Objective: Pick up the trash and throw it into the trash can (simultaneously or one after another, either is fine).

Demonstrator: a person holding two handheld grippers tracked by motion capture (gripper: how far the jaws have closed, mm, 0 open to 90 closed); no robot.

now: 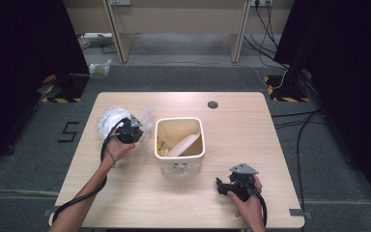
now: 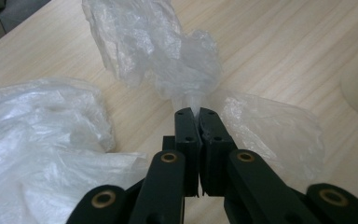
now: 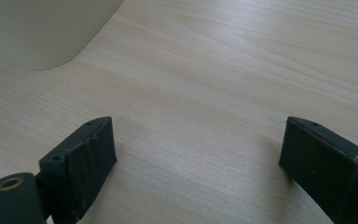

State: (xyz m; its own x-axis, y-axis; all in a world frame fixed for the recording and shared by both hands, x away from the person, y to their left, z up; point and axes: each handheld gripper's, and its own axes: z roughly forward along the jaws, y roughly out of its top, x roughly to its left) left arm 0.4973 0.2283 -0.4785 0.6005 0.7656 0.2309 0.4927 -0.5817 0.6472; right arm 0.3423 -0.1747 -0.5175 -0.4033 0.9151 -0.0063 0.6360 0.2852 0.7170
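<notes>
We see a big wooden worktop (image 1: pixel 125 193) first, with a cream bin (image 1: pixel 179 166) standing near its middle. Inside the bin there is some rubbish: a flat round pale thing leaning on one side, and bits we cannot make out.

To the left of the bin lies a heap of thin clear plastic bags (image 1: pixel 111 120) (all crumpled and shiny). Our left tongs (image 2: pixel 196 112) are squeezed tight on a twist of one bag (image 2: pixel 158 51), and that bag puffs up just past the tips. The rest of the heap sits beside it on the wood, on the left in the left gripper view.

Our right tongs (image 3: pixel 196 154) are spread wide and hold nothing. They hang low over bare wood, near the front right corner, with the bin's side well off.

We think the job is to put a bag in the bin. So far a bag is only pinched. The bin has no bag around its rim yet, so the opening and fitting are left to do.
</notes>
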